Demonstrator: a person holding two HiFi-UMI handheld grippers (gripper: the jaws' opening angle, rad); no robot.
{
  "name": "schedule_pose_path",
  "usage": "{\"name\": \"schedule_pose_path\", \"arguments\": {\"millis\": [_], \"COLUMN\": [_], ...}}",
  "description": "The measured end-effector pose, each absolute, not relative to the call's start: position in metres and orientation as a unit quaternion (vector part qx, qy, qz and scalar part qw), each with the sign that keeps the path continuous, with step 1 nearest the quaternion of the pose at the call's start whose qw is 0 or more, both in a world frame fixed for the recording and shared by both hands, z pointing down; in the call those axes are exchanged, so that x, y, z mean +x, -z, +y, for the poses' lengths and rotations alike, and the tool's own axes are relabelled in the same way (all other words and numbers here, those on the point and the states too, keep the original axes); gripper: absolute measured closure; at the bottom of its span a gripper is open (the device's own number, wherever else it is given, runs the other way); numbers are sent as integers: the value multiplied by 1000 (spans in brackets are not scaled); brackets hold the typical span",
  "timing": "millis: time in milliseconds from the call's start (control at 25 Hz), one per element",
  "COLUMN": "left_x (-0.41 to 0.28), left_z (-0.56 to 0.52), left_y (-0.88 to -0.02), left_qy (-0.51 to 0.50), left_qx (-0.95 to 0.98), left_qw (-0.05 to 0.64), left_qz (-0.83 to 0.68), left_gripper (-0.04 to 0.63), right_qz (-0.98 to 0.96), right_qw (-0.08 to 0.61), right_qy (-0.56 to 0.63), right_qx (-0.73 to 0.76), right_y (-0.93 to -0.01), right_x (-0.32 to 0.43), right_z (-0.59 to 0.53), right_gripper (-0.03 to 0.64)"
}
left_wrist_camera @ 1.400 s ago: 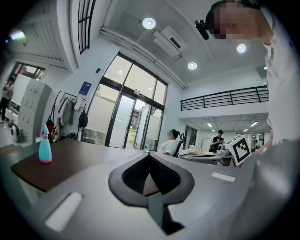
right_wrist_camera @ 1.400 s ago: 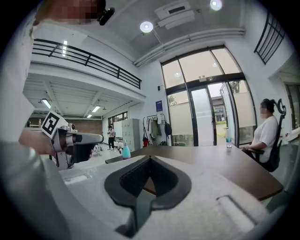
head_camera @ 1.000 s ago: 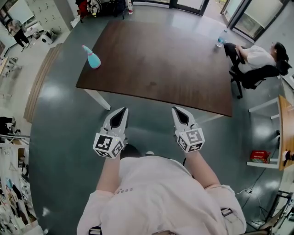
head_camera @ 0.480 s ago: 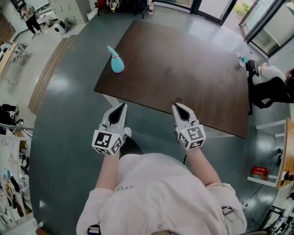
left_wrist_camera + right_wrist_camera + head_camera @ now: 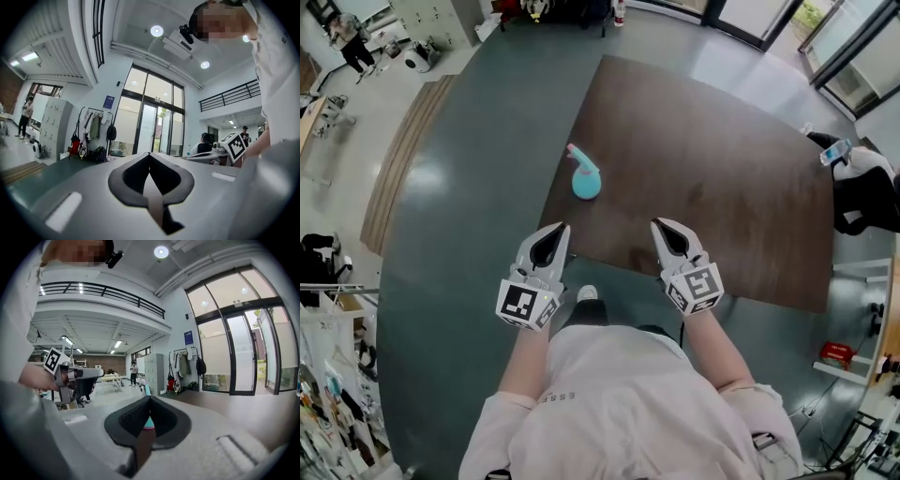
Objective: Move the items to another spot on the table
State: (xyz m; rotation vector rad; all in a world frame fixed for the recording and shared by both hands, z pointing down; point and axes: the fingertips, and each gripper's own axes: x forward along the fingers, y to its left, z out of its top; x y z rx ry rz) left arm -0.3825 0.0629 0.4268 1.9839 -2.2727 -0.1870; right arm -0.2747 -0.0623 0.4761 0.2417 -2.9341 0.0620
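A teal drop-shaped item with a pink spout [image 5: 584, 176] stands near the left edge of the dark brown table [image 5: 722, 169]. Both grippers are held side by side at the table's near edge, short of the item. My left gripper [image 5: 560, 228] is shut and empty, just off the table's near left corner. My right gripper [image 5: 659, 225] is shut and empty, its tip over the table's near edge. In the right gripper view the teal item [image 5: 149, 423] shows small beyond the closed jaws. In the left gripper view the shut left gripper [image 5: 149, 155] points across the room.
A person sits in a dark chair [image 5: 867, 192] at the table's far right, with a water bottle [image 5: 835, 152] beside them. A red box [image 5: 834, 354] lies on the floor at right. A coat rack [image 5: 93, 136] and glass doors stand at the back.
The table and the teal item have come much closer in the head view. Both grippers, still shut and side by side, now reach the table's near edge instead of hanging over the floor.
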Motion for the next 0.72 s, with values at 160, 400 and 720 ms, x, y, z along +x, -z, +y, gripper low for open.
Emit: {"name": "schedule_pose_path", "arguments": {"millis": [160,400,720], "left_x": [-418,-449,-478], "left_z": [53,48,46], "left_y": [-424,-450,-478], "left_qy": [60,68,84], "left_qx": [657,628,578], "left_qw": [59,99,111], "left_qz": [-749,-769,-804], "left_gripper": [588,588,588], "right_qz": [-991,-991,-994], "right_qw": [104,125,108], "right_qy": [-28,-26,-11], "right_qx": [74,27,-25], "right_y": [-475,-487,-501], "right_x": [-318,-368,-438], "right_z": [-69,-70,-79], "right_gripper": [626,626,390]}}
